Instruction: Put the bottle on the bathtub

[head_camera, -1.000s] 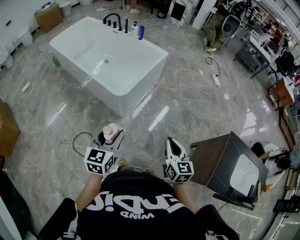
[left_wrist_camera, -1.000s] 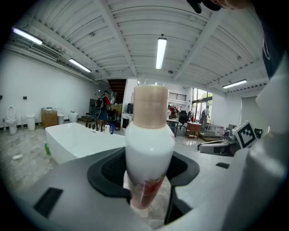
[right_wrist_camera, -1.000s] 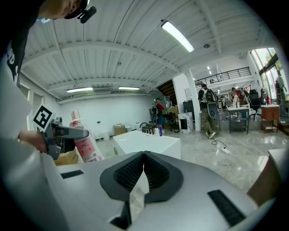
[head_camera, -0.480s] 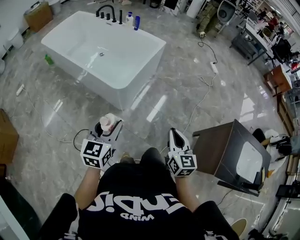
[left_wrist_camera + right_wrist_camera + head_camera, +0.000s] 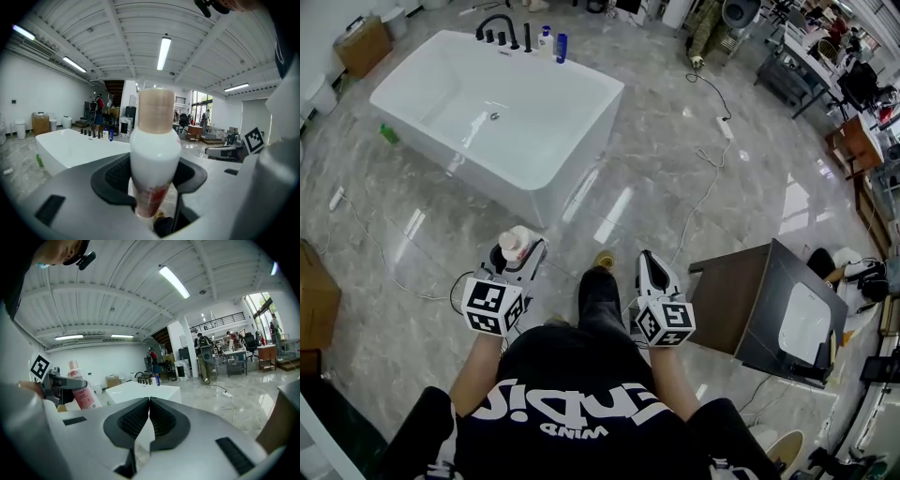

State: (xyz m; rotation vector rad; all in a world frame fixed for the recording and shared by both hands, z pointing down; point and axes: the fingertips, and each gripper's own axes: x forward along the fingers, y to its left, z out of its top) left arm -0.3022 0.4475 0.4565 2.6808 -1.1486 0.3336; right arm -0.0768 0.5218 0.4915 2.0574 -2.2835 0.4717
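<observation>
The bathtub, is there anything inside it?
Only a small drain shows on the bottom of the white bathtub, and nothing else lies in it. The near inside wall is hidden behind the rim.

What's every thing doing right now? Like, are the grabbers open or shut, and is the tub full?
Left gripper: shut on the bottle.
Bottle: upright between the left jaws, cap on.
Right gripper: shut, nothing between its jaws.
Bathtub: no water visible inside.
Blue bottle: standing upright on the bathtub's far rim.
</observation>
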